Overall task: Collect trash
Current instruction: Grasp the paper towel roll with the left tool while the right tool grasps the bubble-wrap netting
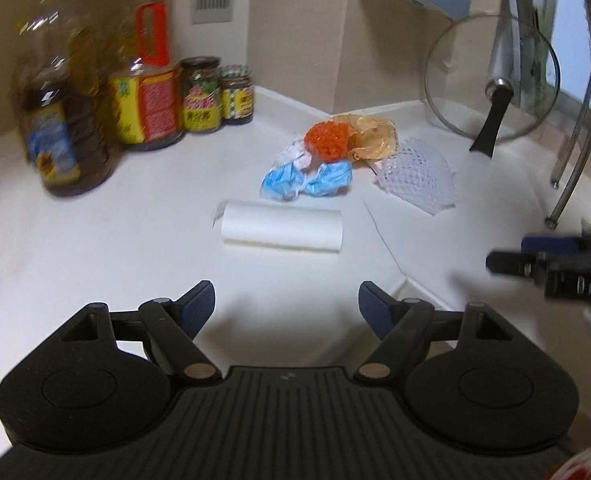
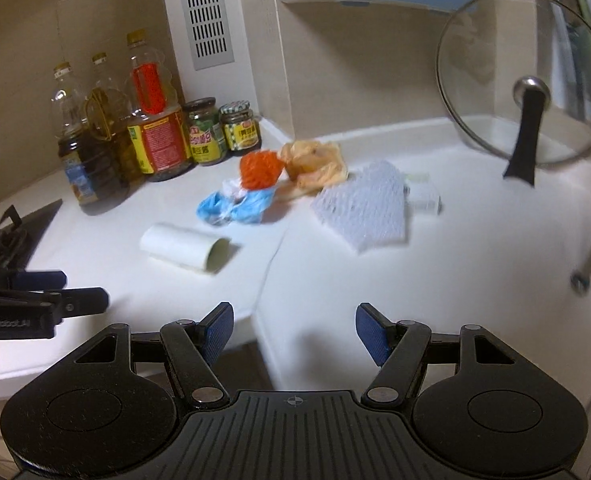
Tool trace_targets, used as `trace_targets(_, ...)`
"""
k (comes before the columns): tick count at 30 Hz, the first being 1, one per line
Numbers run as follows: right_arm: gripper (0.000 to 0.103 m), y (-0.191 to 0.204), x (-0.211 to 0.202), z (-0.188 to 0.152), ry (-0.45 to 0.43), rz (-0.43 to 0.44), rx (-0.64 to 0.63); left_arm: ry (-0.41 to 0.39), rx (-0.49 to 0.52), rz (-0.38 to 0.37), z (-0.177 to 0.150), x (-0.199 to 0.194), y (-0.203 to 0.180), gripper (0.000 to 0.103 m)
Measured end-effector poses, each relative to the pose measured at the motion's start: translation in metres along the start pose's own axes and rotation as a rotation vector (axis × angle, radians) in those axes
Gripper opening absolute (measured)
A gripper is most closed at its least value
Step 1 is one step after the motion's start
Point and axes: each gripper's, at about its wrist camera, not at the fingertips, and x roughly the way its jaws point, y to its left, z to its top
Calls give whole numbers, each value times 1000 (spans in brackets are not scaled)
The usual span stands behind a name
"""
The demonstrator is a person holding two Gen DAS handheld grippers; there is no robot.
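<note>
Trash lies in the corner of a white counter (image 1: 95, 248): a white paper tube (image 1: 281, 227) (image 2: 185, 249), a crumpled blue wrapper (image 1: 307, 179) (image 2: 235, 208), an orange net ball (image 1: 327, 141) (image 2: 260, 170), a tan plastic bag (image 1: 373, 136) (image 2: 315, 162) and a white foam net (image 1: 417, 180) (image 2: 365, 208). My left gripper (image 1: 286, 307) hangs open and empty well short of the tube. My right gripper (image 2: 293, 330) is also open and empty, above the counter's front edge. Each gripper shows at the side of the other's view, the right gripper (image 1: 551, 264) and the left gripper (image 2: 55, 292).
Oil bottles (image 1: 61, 120) (image 2: 91, 140) and sauce jars (image 1: 201, 94) (image 2: 207, 132) stand at the back left. A glass pot lid (image 1: 491, 80) (image 2: 525, 80) leans on the right wall. A small white box (image 2: 425, 196) lies behind the foam net. A stove edge (image 2: 19, 224) is at left.
</note>
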Motion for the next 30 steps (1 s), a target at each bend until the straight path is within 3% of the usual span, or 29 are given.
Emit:
trace_targets(5, 68, -35, 33, 29, 8, 13, -20, 11, 186, -8, 21, 18, -11, 77)
trace_targets(9, 68, -56, 55, 48, 14, 28, -13, 33, 472, -28, 31, 34, -25, 79)
trace_targets(19, 68, -76, 79, 66, 32, 0, 52, 144, 982, -232, 50, 91, -22, 79)
trace_targets(23, 68, -77, 85, 63, 40, -19, 82, 212, 1057, -310, 56, 116, -13, 78)
trace_targets(25, 68, -79, 88, 62, 40, -34, 106, 239, 1085, -343, 60, 125, -11, 73)
trace_targets(30, 68, -88, 92, 60, 30, -76, 175, 301, 1111, -410, 68, 142, -10, 67)
